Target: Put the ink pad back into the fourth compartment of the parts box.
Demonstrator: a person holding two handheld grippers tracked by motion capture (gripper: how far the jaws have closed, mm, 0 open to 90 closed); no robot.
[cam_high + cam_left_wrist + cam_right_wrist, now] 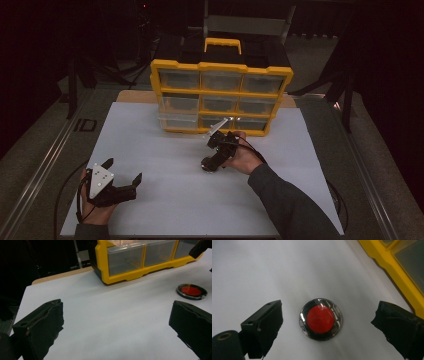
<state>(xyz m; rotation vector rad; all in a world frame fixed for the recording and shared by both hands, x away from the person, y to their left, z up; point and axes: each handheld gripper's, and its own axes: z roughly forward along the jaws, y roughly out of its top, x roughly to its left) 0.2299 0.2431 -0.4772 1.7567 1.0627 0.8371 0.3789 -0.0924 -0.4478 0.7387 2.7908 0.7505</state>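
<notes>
A round black disc with a red centre [321,319] lies flat on the white table sheet [165,150]. My right gripper [327,325] hangs open right above it, one jaw on each side and neither touching it. In the high view the right gripper [210,162] points down at mid-table, in front of the yellow drawer organizer [220,97]. The disc [191,291] also lies at the right in the left gripper view. My left gripper [122,172] rests open at the near left with nothing between its jaws.
The yellow organizer [140,262] with clear plastic drawers and a yellow handle [222,45] stands at the back of the sheet. A metal rail [45,165] runs along the left side. Bare white sheet spreads between the two grippers.
</notes>
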